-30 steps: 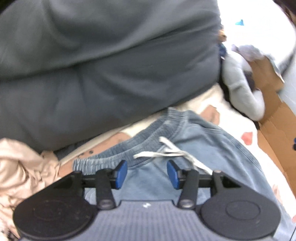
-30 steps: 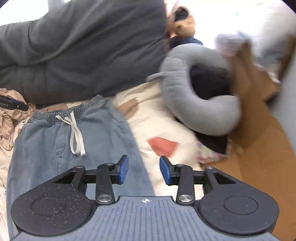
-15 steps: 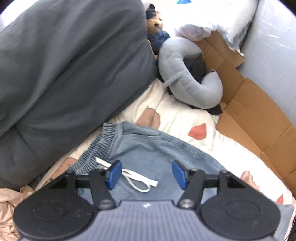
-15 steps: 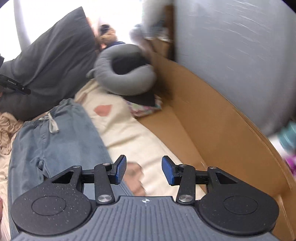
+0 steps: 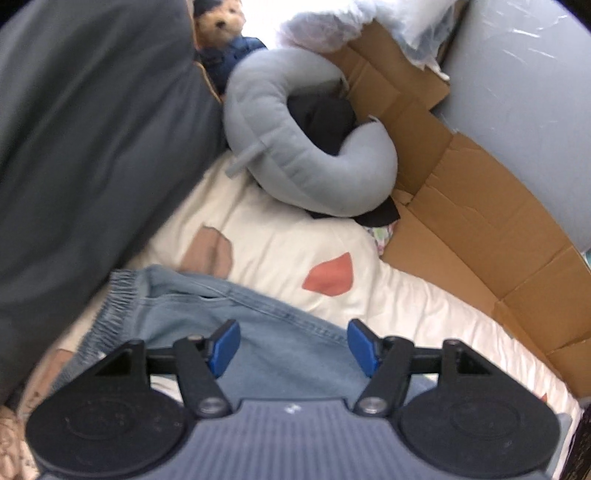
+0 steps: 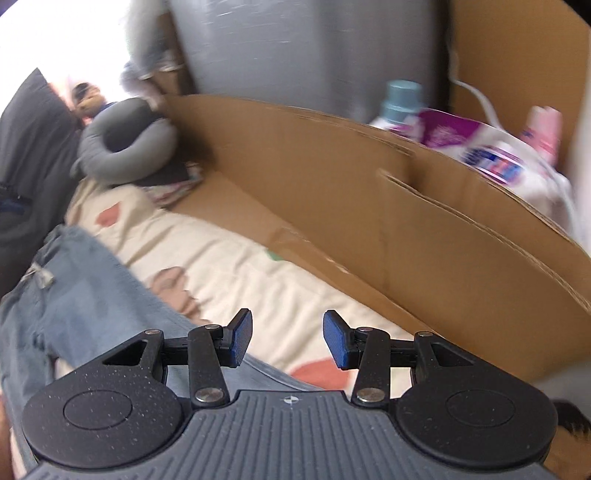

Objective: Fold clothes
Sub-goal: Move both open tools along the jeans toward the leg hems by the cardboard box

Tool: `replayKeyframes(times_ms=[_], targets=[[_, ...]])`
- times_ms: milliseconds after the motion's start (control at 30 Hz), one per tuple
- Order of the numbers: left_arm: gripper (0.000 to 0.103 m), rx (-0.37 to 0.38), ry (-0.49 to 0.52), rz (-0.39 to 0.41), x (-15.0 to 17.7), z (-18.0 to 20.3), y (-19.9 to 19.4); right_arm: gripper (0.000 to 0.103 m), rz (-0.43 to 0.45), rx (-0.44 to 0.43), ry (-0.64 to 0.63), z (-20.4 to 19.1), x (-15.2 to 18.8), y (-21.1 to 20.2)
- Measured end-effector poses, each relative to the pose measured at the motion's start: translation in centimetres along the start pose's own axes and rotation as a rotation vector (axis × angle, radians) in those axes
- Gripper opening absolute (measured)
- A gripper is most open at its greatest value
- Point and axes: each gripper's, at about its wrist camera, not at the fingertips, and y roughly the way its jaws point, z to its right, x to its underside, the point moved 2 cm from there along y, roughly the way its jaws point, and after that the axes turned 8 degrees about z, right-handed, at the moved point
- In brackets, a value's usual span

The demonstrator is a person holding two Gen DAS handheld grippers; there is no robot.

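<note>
We have the jeans (image 5: pixel 280 332) spread flat on the patterned bed sheet (image 5: pixel 295 236), elastic waistband toward the dark grey bedding (image 5: pixel 85 140) and legs running back toward us, so their long axis lies roughly along the line both tools point. Our left tool (image 5: pixel 293 345) hangs directly over the upper part of the denim, near the seam at the jeans' side; its jaws are opening, and although denim shows between them, the pads press on nothing. Our right tool (image 6: pixel 288 338) sits farther down the garment, over the jeans' outer edge where cloth gives way to sheet, jaws about half apart and empty. We judge the left hand nearer the waistband and the right nearer the leg, which suits a fold along the length. The left view shows the grey neck pillow (image 5: pixel 306 147) and a teddy bear (image 5: pixel 225 33) clearly; only the right view shows the drawstring (image 6: pixel 38 277), the long cardboard wall (image 6: pixel 406 206), and the bottles behind it.
</note>
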Motion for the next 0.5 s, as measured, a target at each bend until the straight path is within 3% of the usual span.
replayKeyframes(times_ms=[300,500], targets=[[0.067,0.063,0.012,-0.019,0.0,1.5,5.5,0.049,0.036,0.208,0.070,3.8,3.1,-1.5],[0.065,0.078,0.012,-0.034,0.4,2.1,8.6,0.049,-0.011,0.289,0.089,5.3,4.0,-0.6]])
